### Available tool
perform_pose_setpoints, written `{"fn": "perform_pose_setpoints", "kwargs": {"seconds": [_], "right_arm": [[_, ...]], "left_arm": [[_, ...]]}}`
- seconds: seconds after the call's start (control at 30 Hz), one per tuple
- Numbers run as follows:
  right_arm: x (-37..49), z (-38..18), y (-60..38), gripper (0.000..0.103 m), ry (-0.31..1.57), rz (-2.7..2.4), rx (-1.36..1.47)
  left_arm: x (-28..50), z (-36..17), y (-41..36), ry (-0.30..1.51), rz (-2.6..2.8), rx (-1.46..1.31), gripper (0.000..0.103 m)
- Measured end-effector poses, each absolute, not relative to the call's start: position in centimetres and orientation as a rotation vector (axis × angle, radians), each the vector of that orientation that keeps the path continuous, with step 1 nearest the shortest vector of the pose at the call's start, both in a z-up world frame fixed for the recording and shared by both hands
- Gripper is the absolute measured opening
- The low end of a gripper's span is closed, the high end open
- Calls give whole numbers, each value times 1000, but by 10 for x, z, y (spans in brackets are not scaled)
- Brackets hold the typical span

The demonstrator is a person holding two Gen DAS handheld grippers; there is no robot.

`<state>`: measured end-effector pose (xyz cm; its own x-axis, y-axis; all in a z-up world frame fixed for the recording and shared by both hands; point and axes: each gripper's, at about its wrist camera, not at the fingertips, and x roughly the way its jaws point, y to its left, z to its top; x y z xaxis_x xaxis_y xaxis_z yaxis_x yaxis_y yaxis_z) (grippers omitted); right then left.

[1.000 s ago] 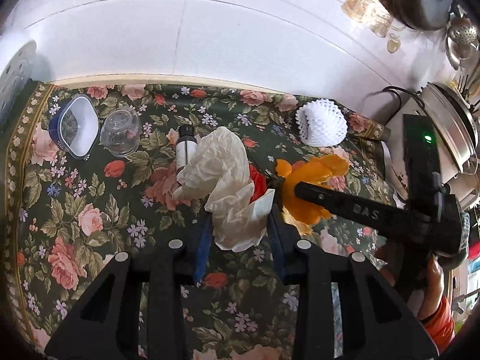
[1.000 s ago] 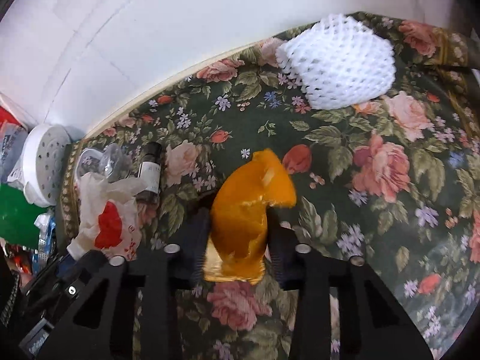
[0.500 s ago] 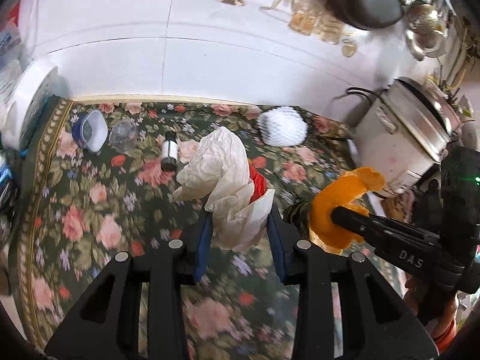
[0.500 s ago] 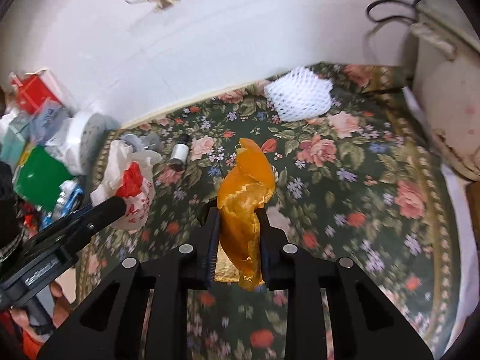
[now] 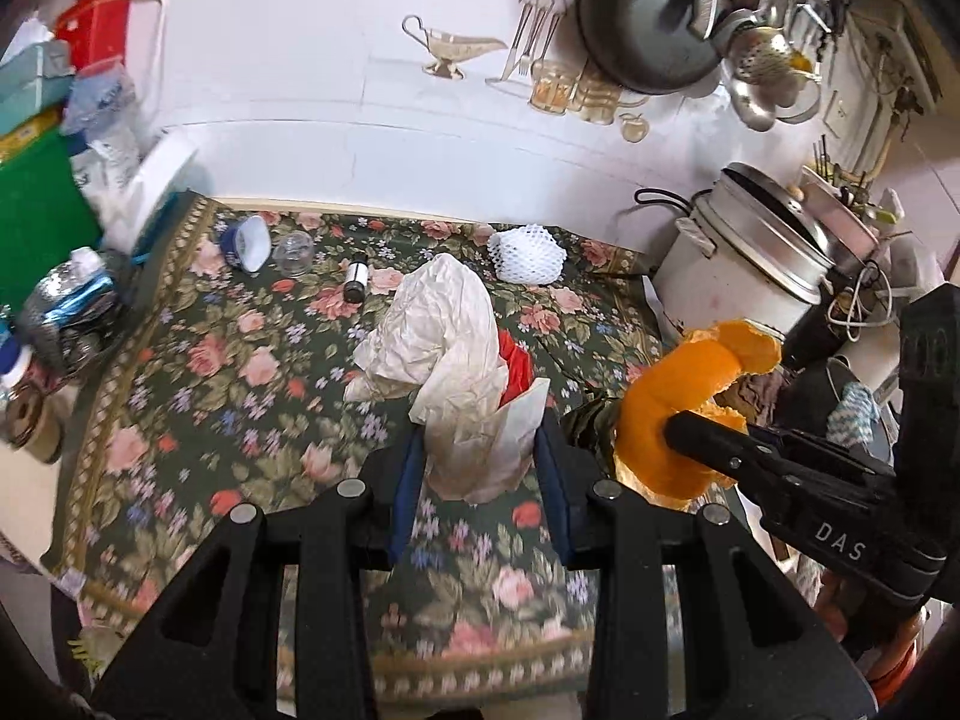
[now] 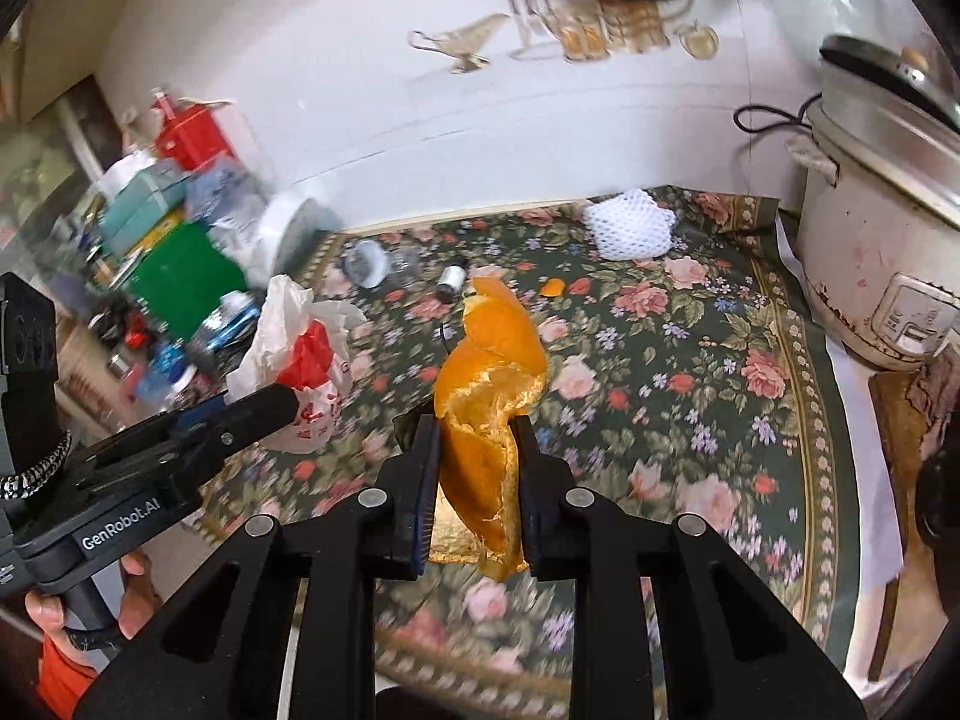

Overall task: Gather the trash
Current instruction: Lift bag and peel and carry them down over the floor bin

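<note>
While both grippers' fingers pinch light, limp trash, left gripper (image 5: 480,480) clamps the crumpled bag (image 5: 456,372), right gripper (image 6: 474,480) the orange peel (image 6: 489,396).

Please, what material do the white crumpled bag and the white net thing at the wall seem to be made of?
Crumpled bag, held in the left tool: probably thin plastic film, slightly glossy, judging by its sharp creases and red print. White net: likely soft foam mesh, matte, the kind that wraps fruit, judging by its open diamond pattern.
</note>
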<state>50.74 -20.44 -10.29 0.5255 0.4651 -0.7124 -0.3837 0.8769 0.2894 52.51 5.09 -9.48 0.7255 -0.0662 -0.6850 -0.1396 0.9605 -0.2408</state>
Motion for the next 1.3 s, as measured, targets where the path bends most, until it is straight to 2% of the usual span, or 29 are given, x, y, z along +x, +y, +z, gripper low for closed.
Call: {"fn": "perform_pose_setpoints", "kwargs": {"seconds": [0.37, 0.63, 1.03, 1.2, 1.3], "right_arm": [[409, -92, -184, 21, 837, 453, 151], [320, -119, -154, 21, 887, 380, 215], [244, -187, -147, 21, 1069, 287, 242], [247, -238, -157, 21, 1169, 255, 234], [259, -287, -164, 21, 1234, 242, 206]], "left_arm": [[422, -97, 69, 769, -12, -249, 35], [331, -128, 89, 866, -46, -206, 35], [277, -223, 80, 1091, -115, -232, 35], [283, -280, 72, 1172, -119, -254, 35], [289, -325, 67, 1196, -98, -255, 35]]}}
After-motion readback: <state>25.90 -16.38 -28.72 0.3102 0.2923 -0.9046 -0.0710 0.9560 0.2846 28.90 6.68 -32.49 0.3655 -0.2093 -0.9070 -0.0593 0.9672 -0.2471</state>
